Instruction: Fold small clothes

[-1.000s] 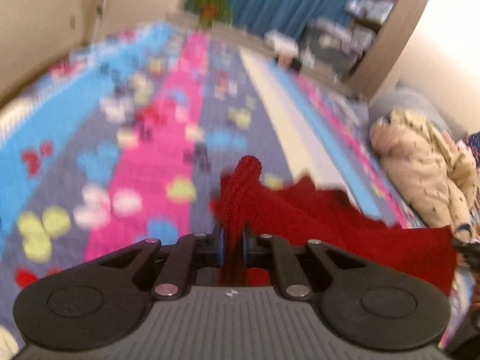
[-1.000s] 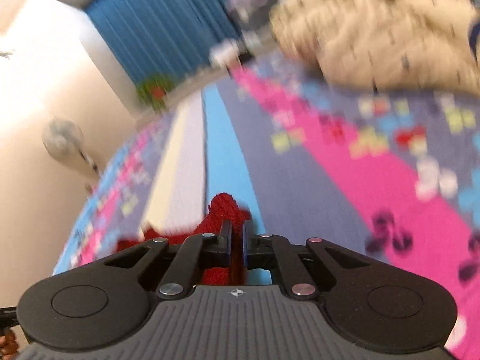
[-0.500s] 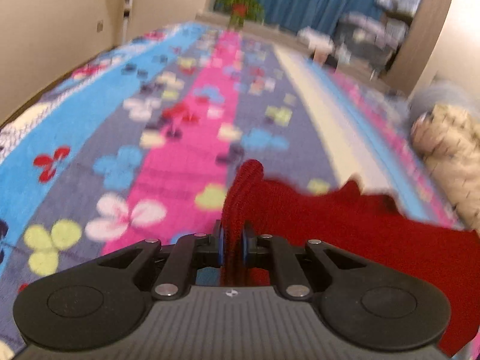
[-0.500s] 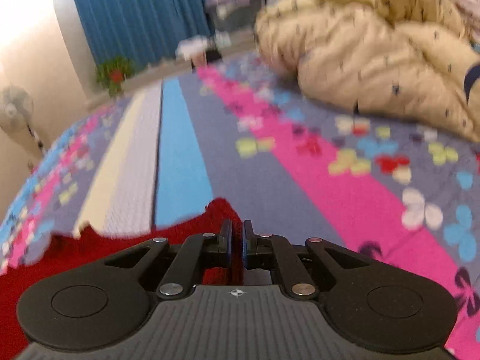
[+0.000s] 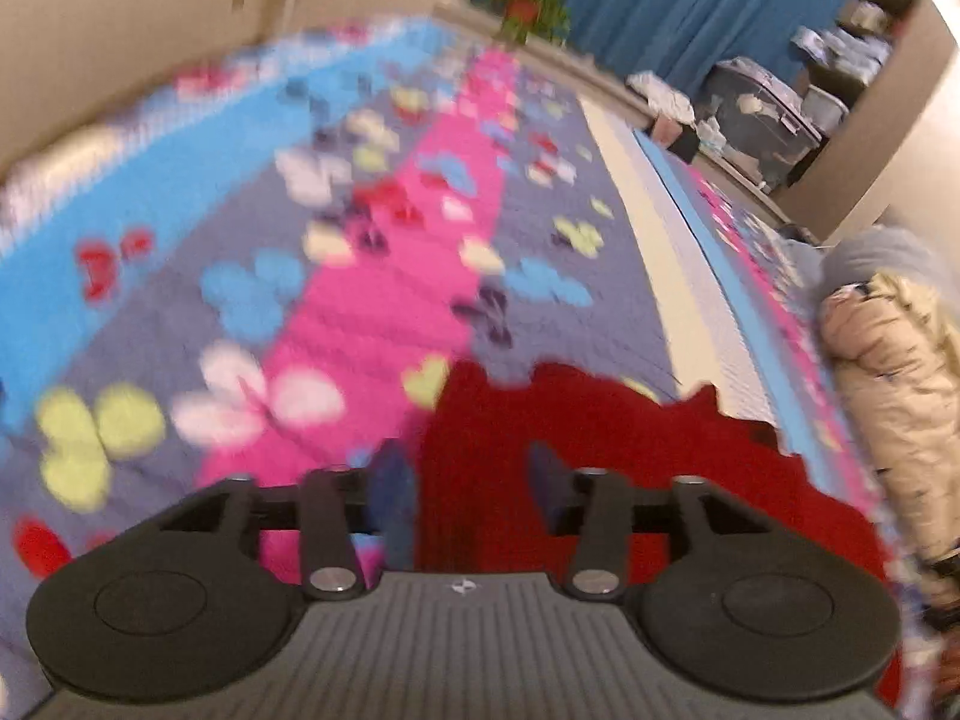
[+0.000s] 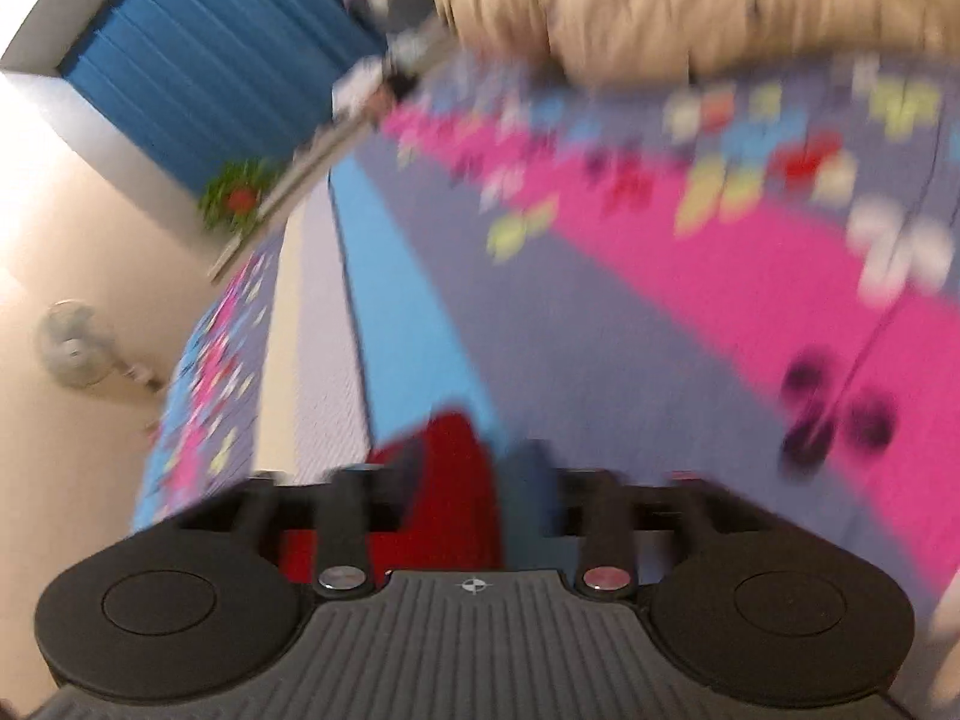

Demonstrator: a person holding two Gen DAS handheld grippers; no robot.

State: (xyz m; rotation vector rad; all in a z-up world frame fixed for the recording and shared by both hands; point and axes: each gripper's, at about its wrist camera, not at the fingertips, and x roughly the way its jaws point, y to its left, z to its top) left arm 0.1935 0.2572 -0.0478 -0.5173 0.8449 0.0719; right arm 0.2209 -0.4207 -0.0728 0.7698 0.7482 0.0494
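Observation:
A red knit garment (image 5: pixel 630 450) lies spread on the striped butterfly bedspread (image 5: pixel 360 276). My left gripper (image 5: pixel 471 480) is open, its fingers apart over the garment's left edge, holding nothing. In the right wrist view the garment (image 6: pixel 450 480) shows as a red corner between the fingers. My right gripper (image 6: pixel 465 480) is open too, with the cloth lying loose between its fingers. Both views are blurred by motion.
A beige jacket (image 5: pixel 888 396) lies at the right edge of the bed and shows in the right wrist view (image 6: pixel 690 6) too. A blue curtain (image 5: pixel 660 0), a potted plant (image 5: pixel 528 6) and shelves with clutter (image 5: pixel 780 102) stand beyond the bed. A fan (image 6: pixel 72 348) stands by the wall.
Both grippers were shut on the red garment's edge; now both have opened and let it go. The garment has dropped flat on the bedspread.

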